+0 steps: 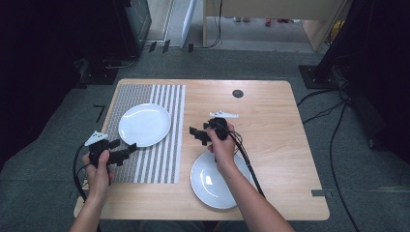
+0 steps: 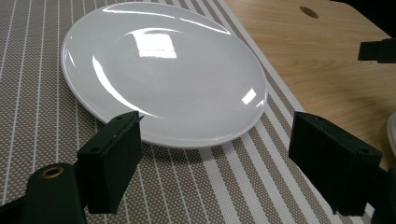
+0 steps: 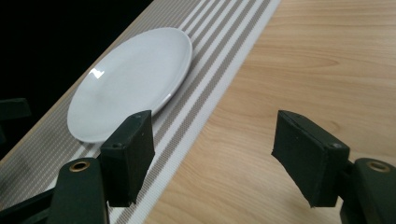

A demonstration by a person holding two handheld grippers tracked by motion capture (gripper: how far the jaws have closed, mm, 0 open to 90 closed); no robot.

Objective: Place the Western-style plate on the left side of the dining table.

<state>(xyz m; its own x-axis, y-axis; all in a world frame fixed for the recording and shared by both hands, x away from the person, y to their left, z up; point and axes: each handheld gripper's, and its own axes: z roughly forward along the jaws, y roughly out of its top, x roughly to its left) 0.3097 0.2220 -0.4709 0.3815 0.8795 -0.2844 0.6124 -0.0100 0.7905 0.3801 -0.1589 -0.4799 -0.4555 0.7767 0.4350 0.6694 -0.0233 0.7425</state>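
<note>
High view: a person holds two grippers over a wooden table [image 1: 270, 145]. The left gripper [image 1: 126, 151] hovers, jaws apart and empty, at the near rim of a white plate [image 1: 144, 124] on a striped placemat [image 1: 164, 159]. The right gripper [image 1: 199, 136], also released, hangs above bare wood beyond a second white plate [image 1: 212, 186].

Left gripper view: the plate [image 2: 159, 74] lies just ahead of spread jaws; a shallow approach could likely push it along the mat.

Right gripper view: empty jaws frame bare wood; the plate [image 3: 130, 93] lies well off, so a grab from here would probably miss.
</note>
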